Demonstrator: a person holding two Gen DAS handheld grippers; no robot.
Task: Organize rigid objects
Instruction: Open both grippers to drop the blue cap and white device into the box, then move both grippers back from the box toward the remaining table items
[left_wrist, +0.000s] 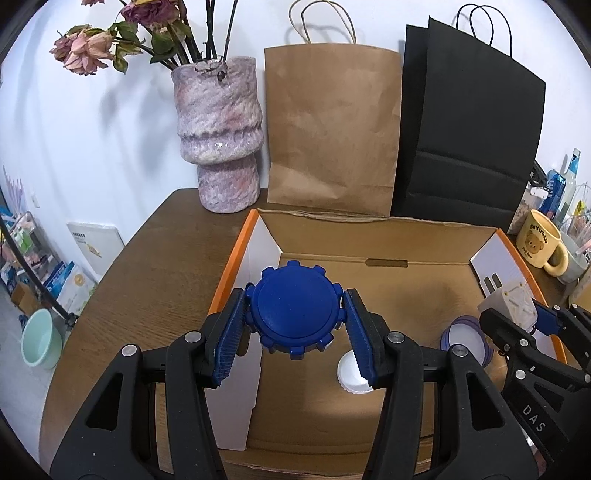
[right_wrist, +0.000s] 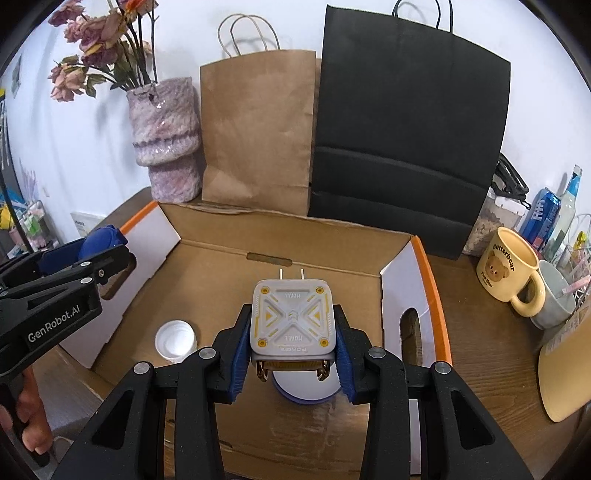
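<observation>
Facing away, charger (right_wrist: 292, 320) prongs (right_wrist: 291, 275) toward cardboard box (right_wrist: 229, 236) back wall.

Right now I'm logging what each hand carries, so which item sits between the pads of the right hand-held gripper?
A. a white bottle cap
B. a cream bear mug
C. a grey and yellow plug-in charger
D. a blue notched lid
C: the right hand-held gripper is clamped on the grey and yellow charger, prongs pointing away, over the cardboard box.
</observation>
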